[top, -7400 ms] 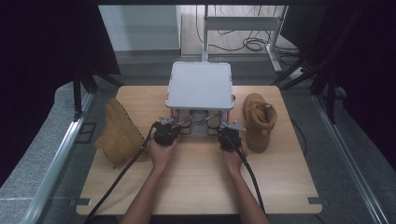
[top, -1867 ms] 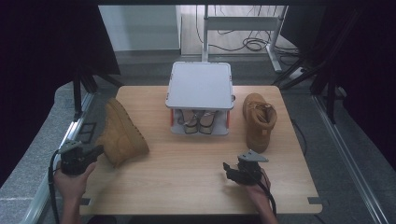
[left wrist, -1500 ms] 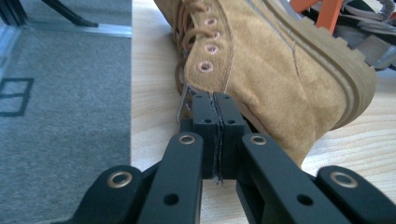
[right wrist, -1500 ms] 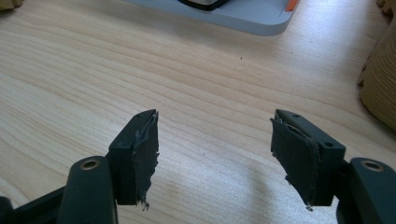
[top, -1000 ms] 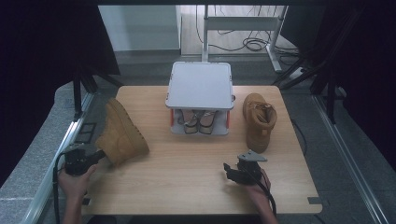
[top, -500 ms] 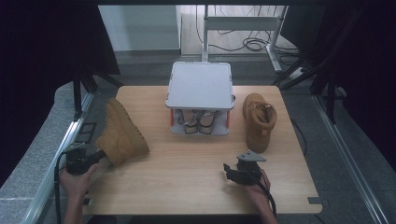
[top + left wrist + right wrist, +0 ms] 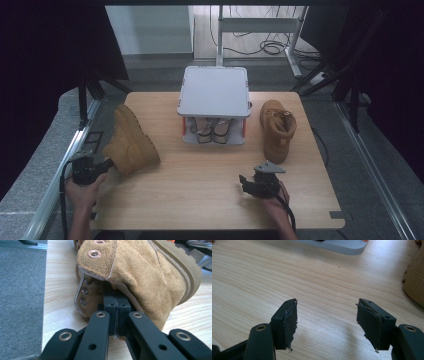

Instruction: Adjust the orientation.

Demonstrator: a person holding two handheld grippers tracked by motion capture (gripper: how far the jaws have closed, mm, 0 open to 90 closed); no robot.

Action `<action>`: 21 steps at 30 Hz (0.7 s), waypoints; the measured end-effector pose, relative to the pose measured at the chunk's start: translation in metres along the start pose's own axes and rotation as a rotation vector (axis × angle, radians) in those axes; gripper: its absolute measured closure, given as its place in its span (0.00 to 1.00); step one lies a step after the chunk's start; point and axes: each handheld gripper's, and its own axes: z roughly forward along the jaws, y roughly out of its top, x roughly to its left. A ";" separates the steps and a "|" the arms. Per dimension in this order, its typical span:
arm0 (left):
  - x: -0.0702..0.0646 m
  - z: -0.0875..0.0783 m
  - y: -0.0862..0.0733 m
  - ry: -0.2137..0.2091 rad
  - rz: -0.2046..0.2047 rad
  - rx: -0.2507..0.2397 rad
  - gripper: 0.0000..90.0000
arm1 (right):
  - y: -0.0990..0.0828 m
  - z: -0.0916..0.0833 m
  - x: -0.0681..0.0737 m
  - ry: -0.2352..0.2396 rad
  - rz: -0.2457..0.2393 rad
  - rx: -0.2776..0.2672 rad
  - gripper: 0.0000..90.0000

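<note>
On table: two boots.

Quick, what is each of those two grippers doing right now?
Left gripper: closed on the collar edge of the tan boot.
Right gripper: open, holding nothing, just above the wooden table.

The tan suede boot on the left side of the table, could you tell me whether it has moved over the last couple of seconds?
No: the tan suede boot keeps its distance from the grey shoe rack.
</note>
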 end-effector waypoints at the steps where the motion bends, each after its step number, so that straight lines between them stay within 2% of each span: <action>1: 0.000 0.000 0.000 -0.001 0.002 0.000 1.00 | 0.000 0.000 0.000 -0.001 0.001 0.001 0.36; 8: -0.004 0.000 0.004 -0.003 0.006 -0.004 1.00 | 0.000 -0.001 -0.001 0.001 0.004 -0.011 0.36; 13: -0.008 0.002 0.010 -0.014 0.032 0.003 1.00 | 0.000 -0.001 -0.002 -0.002 0.011 -0.008 0.36; 15: -0.011 0.004 0.011 -0.005 0.044 0.008 1.00 | 0.000 -0.001 -0.002 -0.003 0.011 -0.005 0.36; 21: -0.014 0.005 0.015 -0.004 0.054 0.010 1.00 | 0.000 -0.001 -0.003 -0.003 0.016 -0.006 0.36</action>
